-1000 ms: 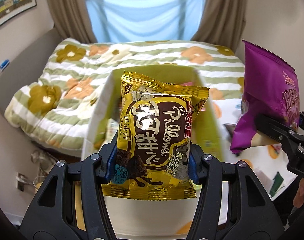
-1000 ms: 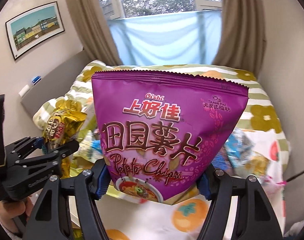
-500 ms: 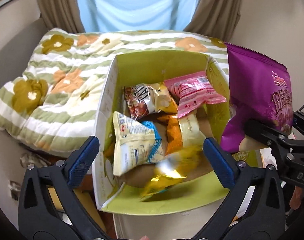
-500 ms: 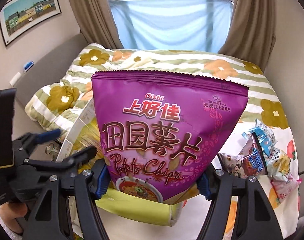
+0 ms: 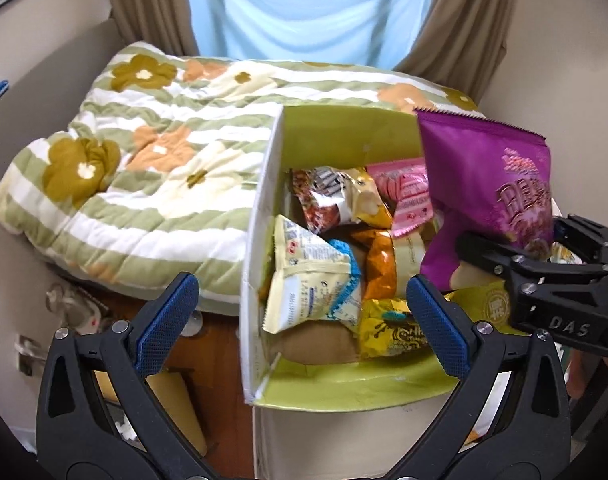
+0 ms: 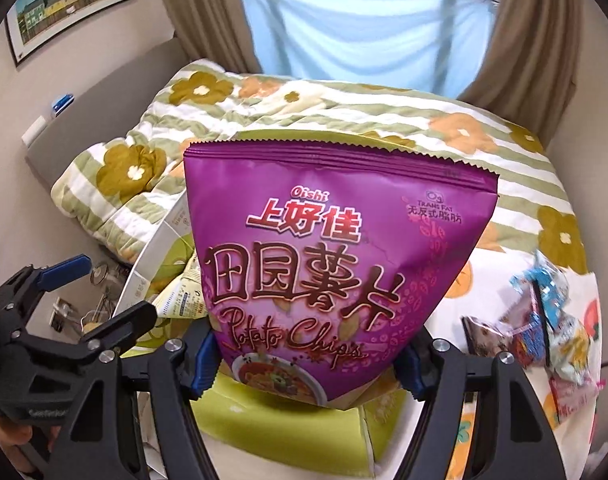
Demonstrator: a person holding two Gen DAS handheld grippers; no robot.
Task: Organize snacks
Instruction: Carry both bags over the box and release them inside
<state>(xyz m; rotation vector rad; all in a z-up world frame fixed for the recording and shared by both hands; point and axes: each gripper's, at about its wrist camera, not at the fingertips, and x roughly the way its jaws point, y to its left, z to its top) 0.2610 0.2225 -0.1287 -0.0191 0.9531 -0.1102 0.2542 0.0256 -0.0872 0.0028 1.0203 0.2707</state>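
An open box (image 5: 263, 240), white outside and green inside, holds several snack packets. A gold chocolate-pillow packet (image 5: 388, 332) lies at its near end. My left gripper (image 5: 299, 284) hangs above the box's near left corner, open and empty. My right gripper (image 6: 306, 360) holds a purple potato chips bag (image 6: 336, 248) upright by its lower corners. Its jaws are starting to open, and the pads still touch the bag. In the left wrist view the purple bag (image 5: 488, 184) and right gripper (image 5: 512, 236) hang over the box's right wall. The left gripper (image 6: 113, 284) shows at the right wrist view's left edge.
The box (image 6: 279, 432) sits at the edge of a bed with a green-striped flowered quilt (image 5: 155, 152). Several loose snack packets (image 6: 544, 320) lie on the bed to the right. Small clutter (image 5: 71, 308) sits on the floor to the left. Curtains and a window are behind.
My left gripper opened and the gold packet dropped into the box. Both grippers moved forward and lower; the purple bag now hangs over the box's right side.
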